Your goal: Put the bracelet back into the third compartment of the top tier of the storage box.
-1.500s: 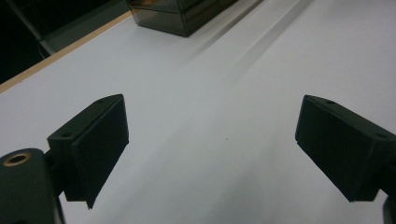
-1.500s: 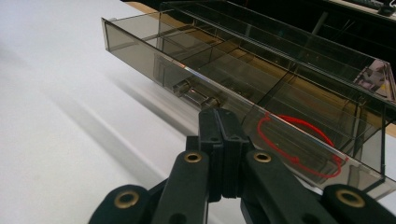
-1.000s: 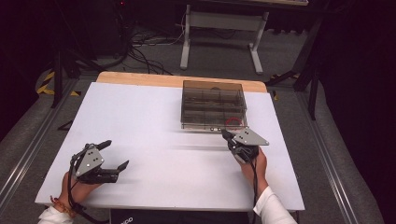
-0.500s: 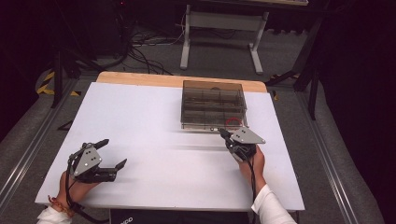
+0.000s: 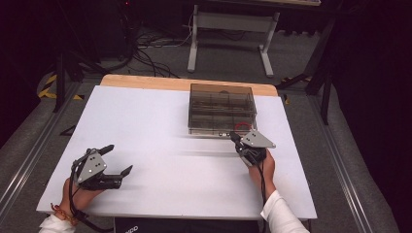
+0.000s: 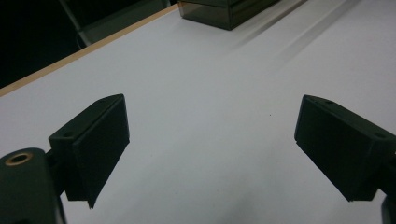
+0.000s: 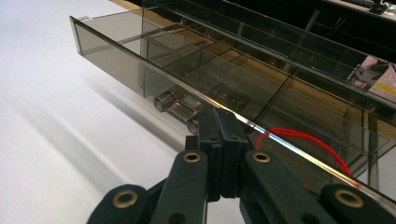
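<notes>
White table (image 5: 145,126), smoky drawer box (image 5: 221,109) with red loop (image 7: 303,140); right tool (image 5: 236,138) closed, left tool (image 5: 118,158) open

Bright white table (image 5: 145,126), dark surroundings, soft shadows, slight blur

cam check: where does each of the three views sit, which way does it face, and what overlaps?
High view: above the person's side, facing forward and down on the table; both forearms, left tool, right tool.
Left gripper view: on the left tool, facing across bare table; jaws wide apart.
Right gripper view: on the right tool, jaws together, at the drawer box front.
Shared: the drawer box appears in all three.
</notes>
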The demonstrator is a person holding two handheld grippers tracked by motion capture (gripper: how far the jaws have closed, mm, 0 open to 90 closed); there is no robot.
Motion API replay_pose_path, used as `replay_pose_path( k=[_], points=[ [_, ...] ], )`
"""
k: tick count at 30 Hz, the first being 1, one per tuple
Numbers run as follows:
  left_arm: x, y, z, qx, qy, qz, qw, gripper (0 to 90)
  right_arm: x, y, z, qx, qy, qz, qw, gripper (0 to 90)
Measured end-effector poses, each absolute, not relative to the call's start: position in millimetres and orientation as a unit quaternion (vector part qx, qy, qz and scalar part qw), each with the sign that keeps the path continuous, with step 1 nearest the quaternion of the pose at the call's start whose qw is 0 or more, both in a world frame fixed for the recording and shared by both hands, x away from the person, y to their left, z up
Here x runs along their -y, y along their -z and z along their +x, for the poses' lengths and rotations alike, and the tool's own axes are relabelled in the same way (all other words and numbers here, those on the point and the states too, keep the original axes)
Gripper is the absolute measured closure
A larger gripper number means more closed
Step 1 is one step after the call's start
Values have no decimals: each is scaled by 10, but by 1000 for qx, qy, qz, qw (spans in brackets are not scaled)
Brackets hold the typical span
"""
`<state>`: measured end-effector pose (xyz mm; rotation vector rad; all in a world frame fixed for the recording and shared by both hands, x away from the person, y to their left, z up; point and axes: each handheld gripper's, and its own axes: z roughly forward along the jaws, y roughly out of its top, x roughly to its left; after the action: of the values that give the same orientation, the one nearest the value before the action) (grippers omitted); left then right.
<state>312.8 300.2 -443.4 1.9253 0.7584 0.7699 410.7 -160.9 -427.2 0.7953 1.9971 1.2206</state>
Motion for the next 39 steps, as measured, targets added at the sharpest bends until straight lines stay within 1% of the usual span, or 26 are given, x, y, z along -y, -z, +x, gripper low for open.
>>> replay_pose_path(
  k=[33, 39],
  points=[
    [-2997, 4449, 3145, -310, -309, 779, 450, 110, 1578, 4310, 4164, -757, -465, 310, 339, 900],
    [-2997, 4454, 3148, -309, -310, 779, 449, 110, 1568, 4315, 4223, -753, -463, 314, 347, 900]
  ],
)
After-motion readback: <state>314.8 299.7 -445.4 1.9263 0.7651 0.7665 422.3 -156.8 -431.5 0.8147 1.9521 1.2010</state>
